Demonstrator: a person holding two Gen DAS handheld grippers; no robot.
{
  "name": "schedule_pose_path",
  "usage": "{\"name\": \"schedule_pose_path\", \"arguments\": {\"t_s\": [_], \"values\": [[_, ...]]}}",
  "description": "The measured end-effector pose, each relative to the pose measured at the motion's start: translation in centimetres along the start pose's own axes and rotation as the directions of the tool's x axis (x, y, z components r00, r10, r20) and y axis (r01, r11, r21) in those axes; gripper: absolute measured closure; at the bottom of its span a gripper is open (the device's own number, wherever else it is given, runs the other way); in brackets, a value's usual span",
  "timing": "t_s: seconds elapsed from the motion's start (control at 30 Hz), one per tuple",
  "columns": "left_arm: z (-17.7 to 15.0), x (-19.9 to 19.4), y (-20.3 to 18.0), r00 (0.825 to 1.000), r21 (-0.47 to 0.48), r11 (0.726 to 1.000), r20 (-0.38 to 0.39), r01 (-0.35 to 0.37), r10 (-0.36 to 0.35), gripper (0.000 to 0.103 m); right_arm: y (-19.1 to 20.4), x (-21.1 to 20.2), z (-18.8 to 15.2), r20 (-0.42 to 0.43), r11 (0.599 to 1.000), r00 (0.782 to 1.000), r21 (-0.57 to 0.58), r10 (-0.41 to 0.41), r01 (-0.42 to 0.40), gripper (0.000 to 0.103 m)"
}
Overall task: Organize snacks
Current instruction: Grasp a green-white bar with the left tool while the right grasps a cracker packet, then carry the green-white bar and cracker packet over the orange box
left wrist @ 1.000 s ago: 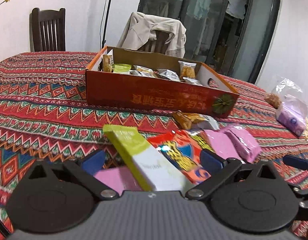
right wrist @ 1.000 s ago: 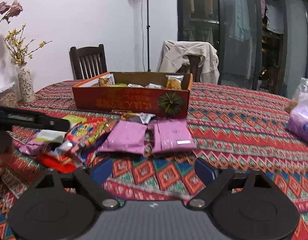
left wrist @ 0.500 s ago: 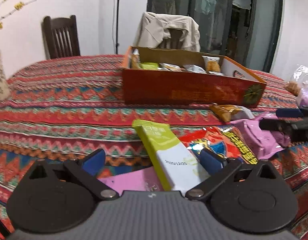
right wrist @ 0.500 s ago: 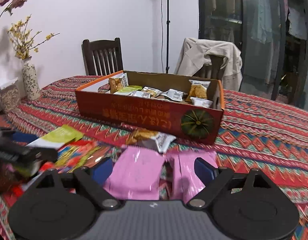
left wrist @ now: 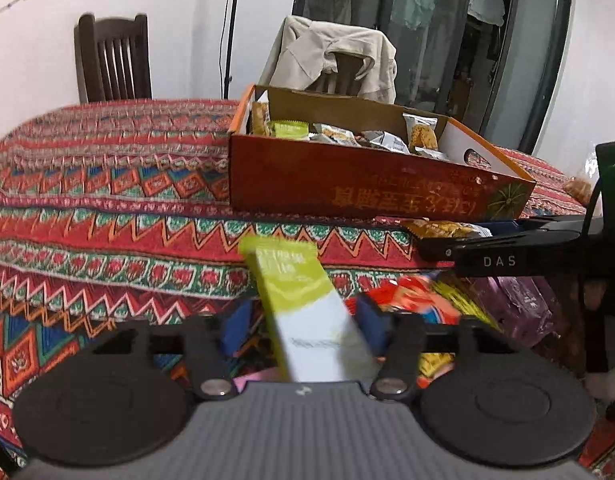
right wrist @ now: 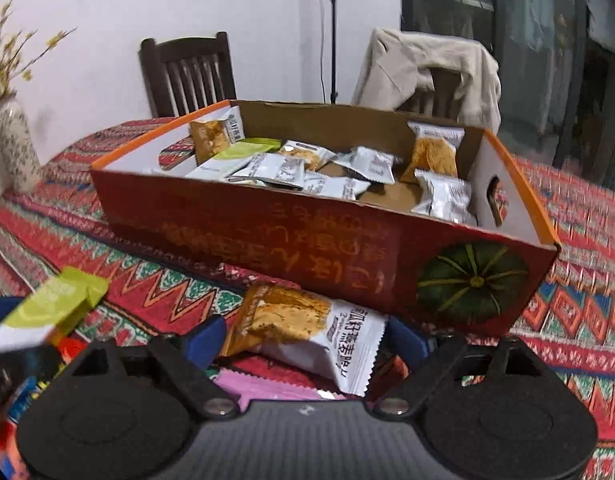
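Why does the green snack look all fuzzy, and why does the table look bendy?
Left wrist view: the green snack is smeared by motion blur, while the box stays fairly sharp. Right wrist view: the tablecloth streaks at the right edge, and the orange snack is clearer. Both views: the fisheye lens curves the table and darkens the corners.

One red box [right wrist: 291, 236]; two chairs [right wrist: 187, 72]; one vase [right wrist: 15, 152]; two tools [left wrist: 303, 330]; one jacket [right wrist: 427, 68].
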State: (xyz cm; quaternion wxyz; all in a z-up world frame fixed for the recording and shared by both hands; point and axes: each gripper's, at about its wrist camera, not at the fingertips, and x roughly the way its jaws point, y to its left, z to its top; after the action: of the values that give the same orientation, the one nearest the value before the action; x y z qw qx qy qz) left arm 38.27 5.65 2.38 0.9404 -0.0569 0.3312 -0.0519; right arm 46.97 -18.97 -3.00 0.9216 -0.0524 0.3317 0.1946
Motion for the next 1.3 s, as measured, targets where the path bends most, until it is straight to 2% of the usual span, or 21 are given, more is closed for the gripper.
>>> {"name": "schedule_pose_path", "arguments": {"t_s": [0.07, 0.1, 0.17, 0.37, 0.5, 0.63, 0.87, 1.0, 1.17, 1.3], "values": [[0.0, -0.4, 0.1, 1.0, 0.003, 1.0, 0.01, -0.025, 0.025, 0.062, 0.0, -0.2, 0.1, 0.0, 1.0, 1.0, -0.007, 0.004, -0.004, 0.032], [0.0, -0.7, 0.0, 0.999, 0.015, 0.999, 0.014, -0.038, 0.038, 0.062, -0.1, -0.4, 0.1, 0.003, 1.0, 1.0, -0.006, 0.011, -0.011, 0.039], [0.0, -1.3, 0.0, 0.999, 0.005, 0.999, 0.014, -0.039, 0.039, 0.063, 0.0, -0.6, 0.1, 0.009, 1.0, 1.0, -0.006, 0.026, -0.026, 0.046], [-0.1, -4.8, -0.5, 0.998, -0.028, 0.999, 0.064, -0.022, 0.024, 0.063, 0.8, -2.9, 0.2, 0.07, 0.999, 0.996, -0.027, 0.047, -0.045, 0.048], [-0.2, -7.6, -1.4, 0.994, -0.034, 0.999, 0.105, -0.011, 0.015, 0.063, 1.0, -6.8, -0.1, 0.138, 0.998, 0.989, -0.037, 0.05, -0.045, 0.048], [-0.7, -9.6, -2.7, 0.993, -0.04, 0.999, 0.113, 0.026, -0.021, 0.063, 1.0, -11.8, -2.0, 0.184, 0.997, 0.98, -0.017, 0.073, -0.071, 0.048], [-2.2, -11.8, -6.3, 0.985, -0.018, 0.989, 0.092, 0.147, -0.145, 0.063, 0.5, -18.6, -8.7, 0.152, 0.996, 0.984, 0.017, 0.089, -0.092, 0.047], [-3.1, -11.6, -8.3, 0.982, -0.002, 0.985, 0.066, 0.175, -0.174, 0.063, -0.7, -20.9, -12.0, 0.118, 0.997, 0.992, 0.054, 0.043, -0.05, 0.047], [-3.2, -11.0, -9.7, 0.982, 0.004, 0.983, 0.042, 0.185, -0.185, 0.063, -2.2, -21.8, -13.3, 0.134, 0.994, 0.991, 0.1, 0.029, -0.043, 0.047], [-1.2, -10.0, -10.1, 0.984, -0.014, 0.985, 0.057, 0.173, -0.172, 0.062, -2.9, -21.4, -12.7, 0.161, 0.993, 0.986, 0.102, 0.039, -0.056, 0.047]]}}
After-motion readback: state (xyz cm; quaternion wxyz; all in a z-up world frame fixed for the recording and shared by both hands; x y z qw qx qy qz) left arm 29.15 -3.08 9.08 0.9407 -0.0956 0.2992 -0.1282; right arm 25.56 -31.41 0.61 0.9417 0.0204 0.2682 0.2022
